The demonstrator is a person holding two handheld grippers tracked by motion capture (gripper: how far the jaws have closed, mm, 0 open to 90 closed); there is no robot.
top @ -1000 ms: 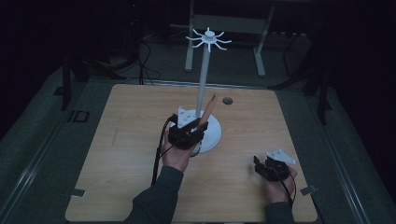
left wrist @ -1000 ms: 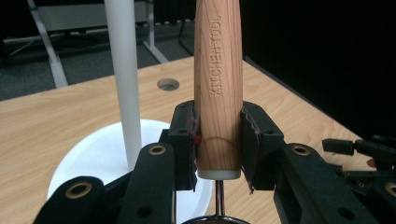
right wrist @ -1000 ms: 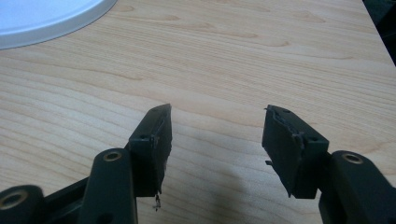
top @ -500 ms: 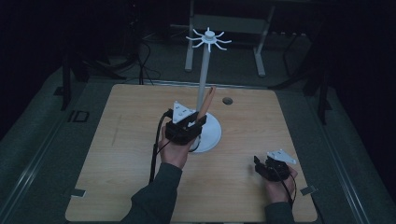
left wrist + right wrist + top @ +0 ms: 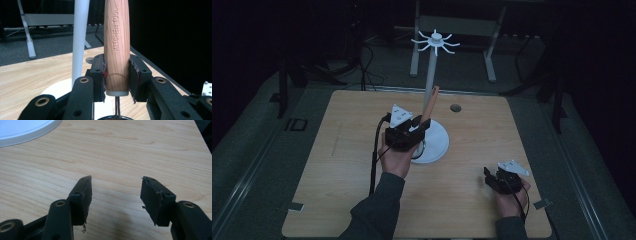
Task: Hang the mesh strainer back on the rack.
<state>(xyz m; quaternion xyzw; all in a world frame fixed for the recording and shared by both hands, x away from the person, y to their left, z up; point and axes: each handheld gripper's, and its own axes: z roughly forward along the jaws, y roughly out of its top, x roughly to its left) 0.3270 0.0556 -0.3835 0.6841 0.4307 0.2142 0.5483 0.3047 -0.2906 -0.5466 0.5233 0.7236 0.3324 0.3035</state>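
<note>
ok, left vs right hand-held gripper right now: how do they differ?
1. The left hand-held gripper is shut on the wooden handle; the right hand-held gripper stands open with nothing between its jaws.
2. The left is raised beside the white stand; the right sits low near the table front edge.
Shared: both have black jaws and a grey three-cornered plate on top.

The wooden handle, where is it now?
The wooden handle stands upright between the left gripper's pads, right of the white pole, above the stand's round base.
</note>
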